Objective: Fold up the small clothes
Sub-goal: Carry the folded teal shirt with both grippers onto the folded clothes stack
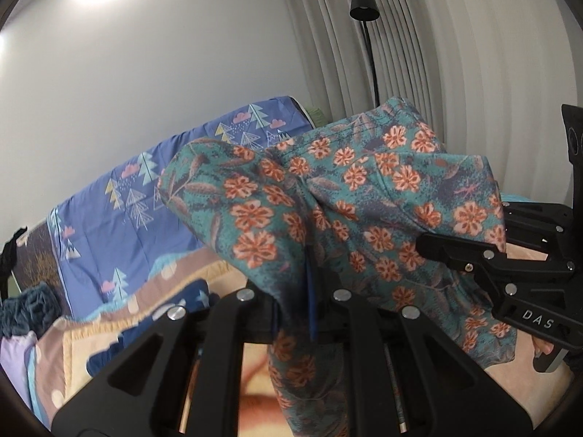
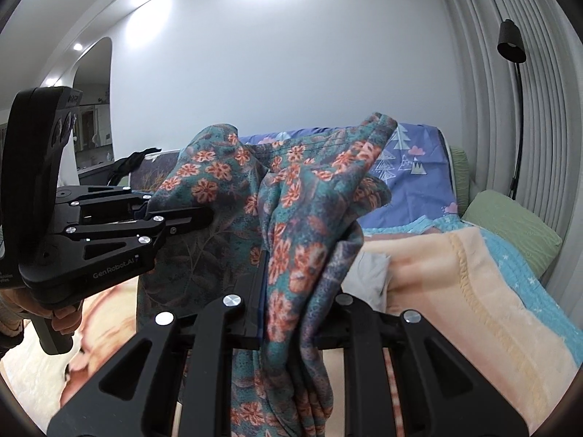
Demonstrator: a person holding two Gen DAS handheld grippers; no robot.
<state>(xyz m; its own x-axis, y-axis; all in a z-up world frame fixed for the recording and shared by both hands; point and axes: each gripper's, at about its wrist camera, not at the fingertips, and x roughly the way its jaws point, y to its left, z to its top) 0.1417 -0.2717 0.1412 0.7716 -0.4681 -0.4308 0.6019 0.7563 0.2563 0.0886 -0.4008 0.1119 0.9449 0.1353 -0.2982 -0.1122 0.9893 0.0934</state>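
Observation:
A teal garment with orange flowers [image 1: 346, 189] hangs in the air above the bed, held by both grippers. My left gripper [image 1: 309, 298] is shut on one part of the cloth, which drapes down through its fingers. My right gripper [image 2: 288, 273] is shut on another part of the same garment [image 2: 298, 218]. In the left wrist view the right gripper [image 1: 430, 247] comes in from the right, clamped on the cloth. In the right wrist view the left gripper [image 2: 196, 218] comes in from the left, also clamped on it.
A peach blanket [image 2: 455, 284] covers the bed below. A blue sheet with tree prints [image 1: 138, 196] lies behind. A green pillow [image 2: 510, 225] sits at the right. A black floor lamp [image 1: 364, 3] stands by the white curtain [image 1: 473, 54]. Dark clothes [image 1: 29, 313] lie at the left.

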